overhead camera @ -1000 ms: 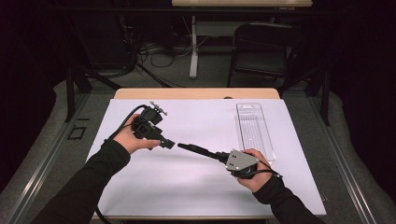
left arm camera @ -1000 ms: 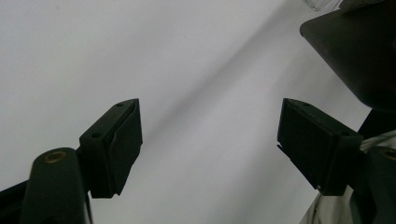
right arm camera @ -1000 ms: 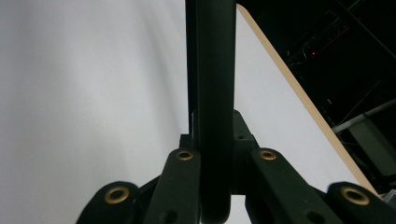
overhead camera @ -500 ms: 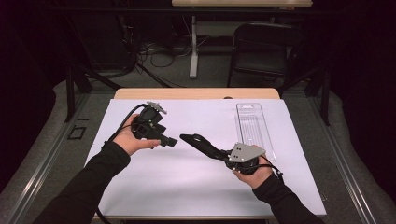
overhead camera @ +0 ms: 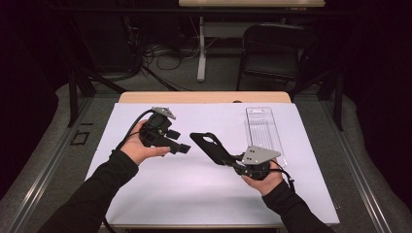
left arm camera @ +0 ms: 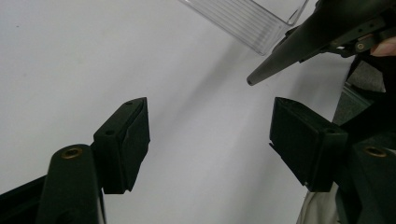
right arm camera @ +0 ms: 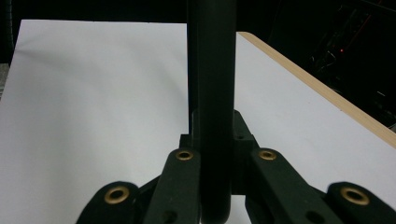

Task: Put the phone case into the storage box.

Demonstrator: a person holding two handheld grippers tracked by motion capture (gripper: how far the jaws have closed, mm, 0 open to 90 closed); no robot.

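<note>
Right gripper (overhead camera: 224, 156): clamped tight on a flat black plastic shoehorn-like tool with an oval hole near its far end (overhead camera: 210, 147). Tool held above the white paper table cover (overhead camera: 194, 189), slanting up and leftward toward the table's middle in the high view. In the right gripper view, seen edge-on as a dark upright bar (right arm camera: 211, 93) pinched between the 2 jaws and running away from the camera.

Left gripper (overhead camera: 180, 147): jaws apart, just been closing a little, nothing between them. Pointing right toward the tool's far end, near it but not touching. In the left gripper view, bare white cover between the 2 black pads (left arm camera: 135, 135), with the narrow tip of the tool (left arm camera: 299, 44) up at the right, beyond the jaws.

Clear ribbed plastic tray (overhead camera: 265, 131): lying flat on the cover just behind the right gripper, lengthwise toward the far edge. Wooden table edge (overhead camera: 204, 97) visible beyond the cover.
</note>
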